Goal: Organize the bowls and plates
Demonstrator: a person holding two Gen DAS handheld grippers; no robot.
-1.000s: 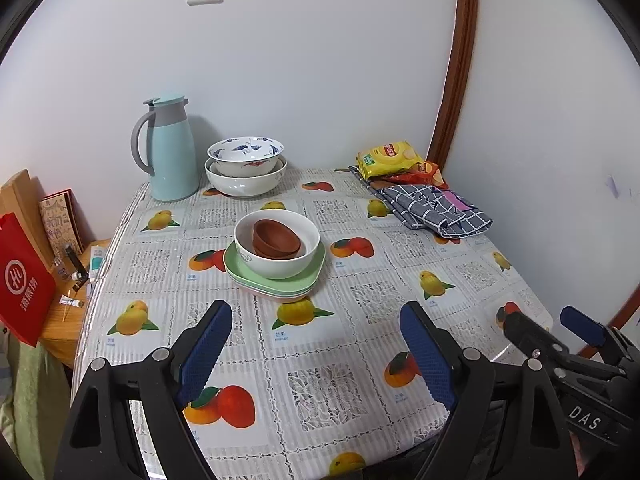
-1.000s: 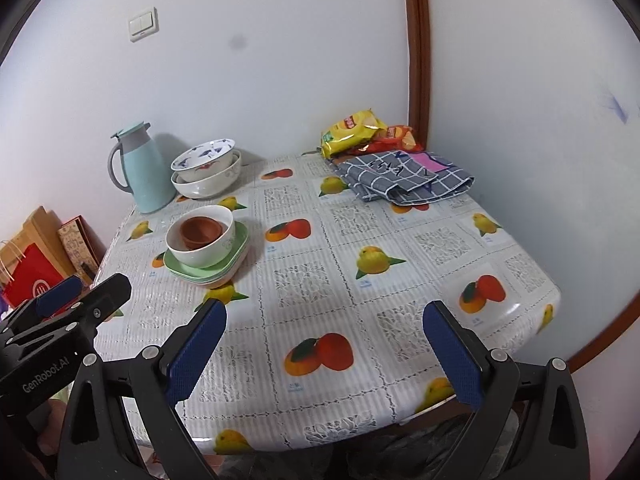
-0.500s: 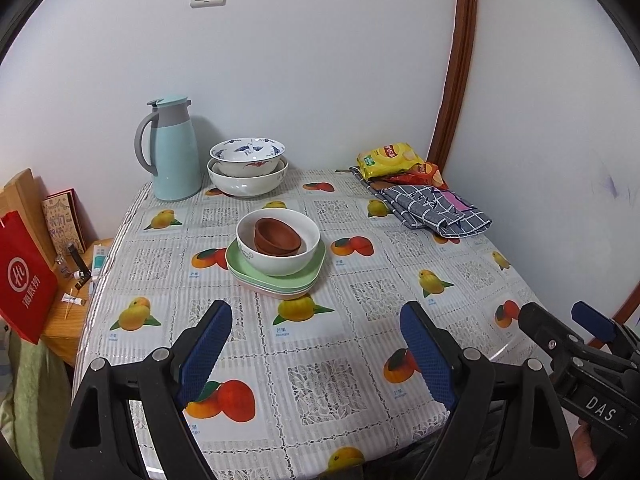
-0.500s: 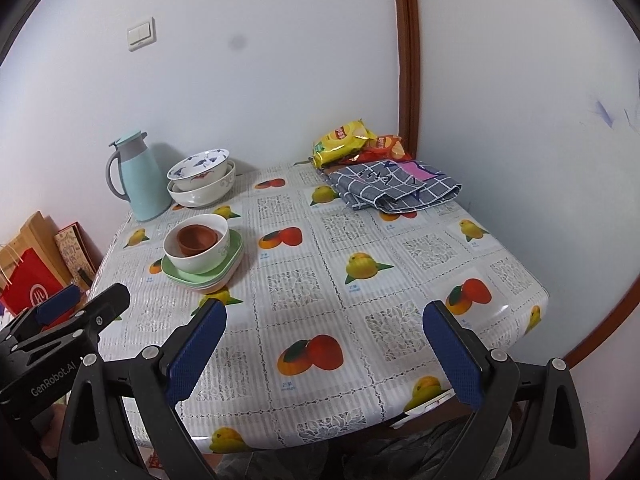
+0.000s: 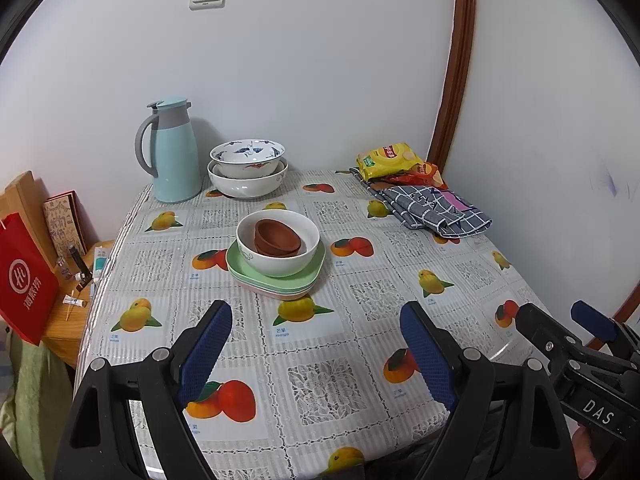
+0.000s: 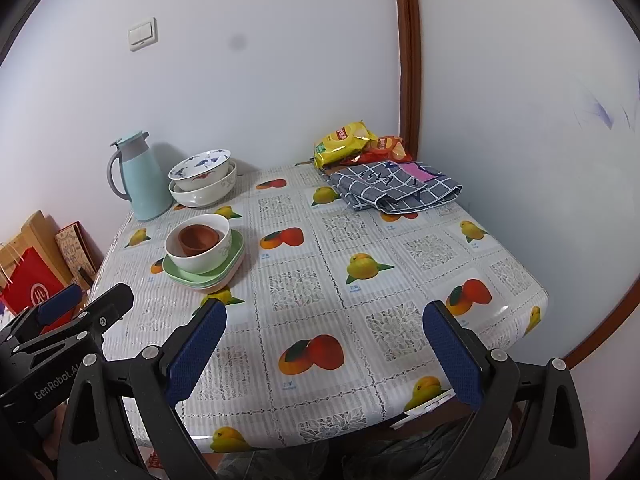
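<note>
Both claws [image 5: 316,354] agape, empty, near stacked bowls [image 5: 278,246]

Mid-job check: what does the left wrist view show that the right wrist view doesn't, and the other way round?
Only the left wrist view: small tubes and sticks on the wooden side table, and the right tongs from the side.

Only the right wrist view: the table's near right corner and the left tongs from the side.

Both: the brown bowl inside the white bowl on the green plates, two stacked bowls by the blue jug, snack bags, checked cloth, red bag. Both tongs are open and empty.
</note>
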